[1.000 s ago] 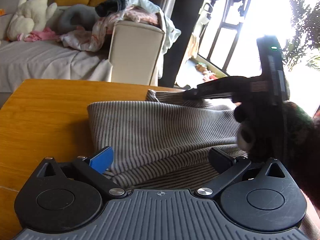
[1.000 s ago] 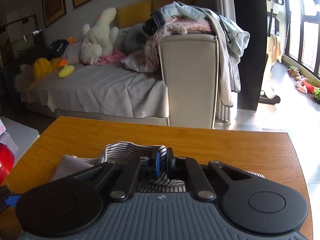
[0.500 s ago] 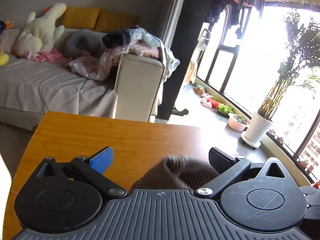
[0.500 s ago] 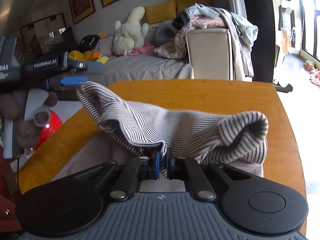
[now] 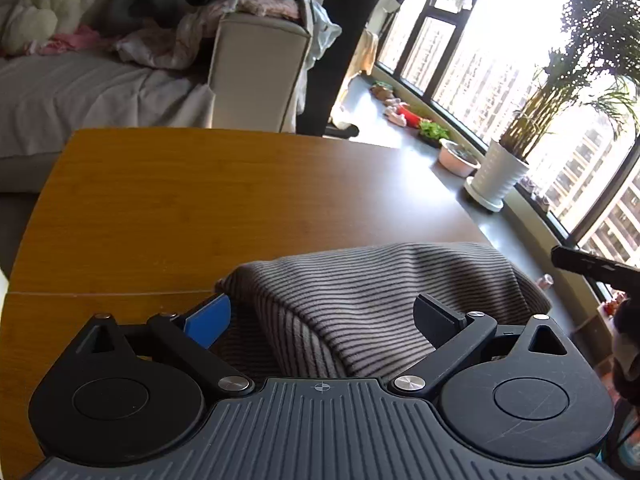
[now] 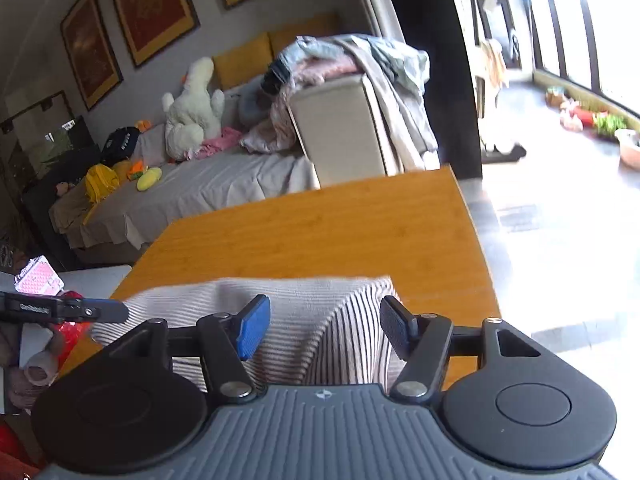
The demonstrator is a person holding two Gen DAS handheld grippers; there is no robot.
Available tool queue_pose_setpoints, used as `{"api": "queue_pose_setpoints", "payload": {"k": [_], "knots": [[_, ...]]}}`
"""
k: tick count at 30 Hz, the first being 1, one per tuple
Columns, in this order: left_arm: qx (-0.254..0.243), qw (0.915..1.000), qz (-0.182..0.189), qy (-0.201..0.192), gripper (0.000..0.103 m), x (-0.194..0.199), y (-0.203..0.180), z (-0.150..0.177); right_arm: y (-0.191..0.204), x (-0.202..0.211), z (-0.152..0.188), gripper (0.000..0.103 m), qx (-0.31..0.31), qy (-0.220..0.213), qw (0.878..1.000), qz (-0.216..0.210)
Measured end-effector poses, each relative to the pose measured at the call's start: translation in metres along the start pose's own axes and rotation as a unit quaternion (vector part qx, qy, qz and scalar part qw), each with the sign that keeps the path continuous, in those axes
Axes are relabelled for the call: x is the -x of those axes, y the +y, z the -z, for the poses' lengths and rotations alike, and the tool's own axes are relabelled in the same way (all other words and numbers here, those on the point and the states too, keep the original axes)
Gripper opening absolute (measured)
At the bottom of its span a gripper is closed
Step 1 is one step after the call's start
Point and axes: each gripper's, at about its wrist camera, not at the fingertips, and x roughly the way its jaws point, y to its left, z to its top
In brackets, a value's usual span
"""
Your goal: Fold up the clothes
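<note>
A grey striped knit garment [image 5: 384, 292] lies bunched and folded over on the wooden table [image 5: 208, 200], near its front edge. My left gripper [image 5: 320, 316] is open, its fingers spread wide just above the cloth, holding nothing. In the right wrist view the same garment [image 6: 296, 308] lies under my right gripper [image 6: 324, 330], which is open with the cloth between and below its fingers. The left gripper [image 6: 64, 310] shows at the far left of that view, and part of the right gripper [image 5: 592, 266] at the right edge of the left wrist view.
The far half of the table [image 6: 320, 224] is bare wood. Behind it stands a sofa [image 6: 200, 188] with a plush toy [image 6: 192, 108] and a pile of clothes [image 6: 344, 64] on its armrest. A potted plant [image 5: 500, 176] stands by the window. A red object [image 6: 70, 330] sits left of the table.
My right gripper was shut on the lifted garment and has opened, letting it drop onto the table. The left gripper stays open and has swung back over the cloth.
</note>
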Motion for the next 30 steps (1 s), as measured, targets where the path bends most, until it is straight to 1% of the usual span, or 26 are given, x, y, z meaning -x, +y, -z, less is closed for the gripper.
{"api": "queue_pose_setpoints", "payload": {"k": [1, 2, 3, 4, 5, 6, 7, 8, 10, 11, 13, 16, 18, 23, 25, 27, 28, 29, 30], "knots": [[0.008, 0.9999, 0.006, 0.010, 0.099, -0.005, 0.000, 0.001, -0.002, -0.014, 0.006, 0.062, -0.008, 0.017, 1.000, 0.002], [0.015, 0.9997, 0.008, 0.021, 0.097, -0.011, 0.002, 0.002, -0.002, -0.024, 0.011, 0.062, -0.013, 0.023, 1.000, 0.002], [0.020, 0.9993, 0.006, 0.031, 0.090, -0.019, 0.003, 0.003, -0.002, -0.034, 0.016, 0.058, -0.015, 0.023, 1.000, -0.001], [0.027, 0.9988, 0.008, 0.039, 0.077, -0.027, 0.007, 0.004, -0.001, -0.040, 0.017, 0.044, -0.009, 0.017, 1.000, -0.003], [0.036, 0.9982, 0.012, 0.045, 0.066, -0.036, 0.011, 0.003, 0.002, -0.045, 0.016, 0.035, 0.004, 0.007, 1.000, -0.005], [0.046, 0.9976, 0.020, 0.048, 0.062, -0.044, 0.016, 0.002, 0.004, -0.051, 0.012, 0.025, 0.008, 0.000, 1.000, -0.006], [0.055, 0.9970, 0.027, 0.047, 0.058, -0.050, 0.020, -0.002, 0.005, -0.059, 0.006, 0.022, 0.006, -0.002, 1.000, -0.005], [0.057, 0.9970, 0.029, 0.044, 0.054, -0.056, 0.021, -0.009, 0.007, -0.068, -0.001, 0.021, 0.010, -0.004, 1.000, -0.001], [0.043, 0.9986, 0.014, 0.029, 0.050, -0.068, 0.020, -0.028, 0.010, -0.085, -0.021, 0.017, 0.024, -0.016, 0.999, 0.014], [0.032, 0.9993, 0.006, 0.018, 0.045, -0.072, 0.019, -0.039, 0.010, -0.089, -0.030, 0.016, 0.022, -0.022, 0.999, 0.017], [0.014, 0.9999, -0.004, -0.001, 0.041, -0.075, 0.015, -0.056, 0.006, -0.091, -0.044, 0.016, 0.005, -0.032, 0.999, 0.011], [0.008, 0.9998, 0.007, -0.017, 0.040, -0.061, 0.008, -0.065, 0.007, -0.070, -0.048, 0.016, 0.014, -0.051, 0.999, -0.006], [-0.003, 0.9996, 0.015, -0.025, 0.040, -0.046, 0.002, -0.059, 0.006, -0.052, -0.039, 0.016, 0.014, -0.052, 0.998, -0.017], [-0.005, 0.9993, 0.035, -0.010, 0.041, -0.020, -0.008, -0.019, 0.006, -0.016, -0.005, 0.016, 0.010, -0.043, 0.999, -0.027], [-0.009, 0.9993, 0.036, -0.005, 0.042, -0.014, -0.010, 0.000, 0.005, -0.011, 0.010, 0.016, 0.012, -0.036, 0.999, -0.020], [-0.012, 0.9995, 0.030, 0.005, 0.044, -0.015, -0.010, 0.018, 0.002, -0.014, 0.023, 0.017, 0.011, -0.021, 1.000, -0.006], [-0.010, 0.9996, 0.025, 0.011, 0.046, -0.018, -0.008, 0.025, 0.000, -0.018, 0.028, 0.019, 0.012, -0.013, 1.000, 0.002], [-0.007, 0.9997, 0.016, 0.018, 0.050, -0.021, -0.005, 0.032, -0.001, -0.021, 0.033, 0.020, 0.014, -0.006, 1.000, 0.011], [-0.002, 0.9997, 0.005, 0.023, 0.052, -0.024, -0.002, 0.037, -0.002, -0.024, 0.038, 0.031, 0.016, -0.003, 1.000, 0.021]]}}
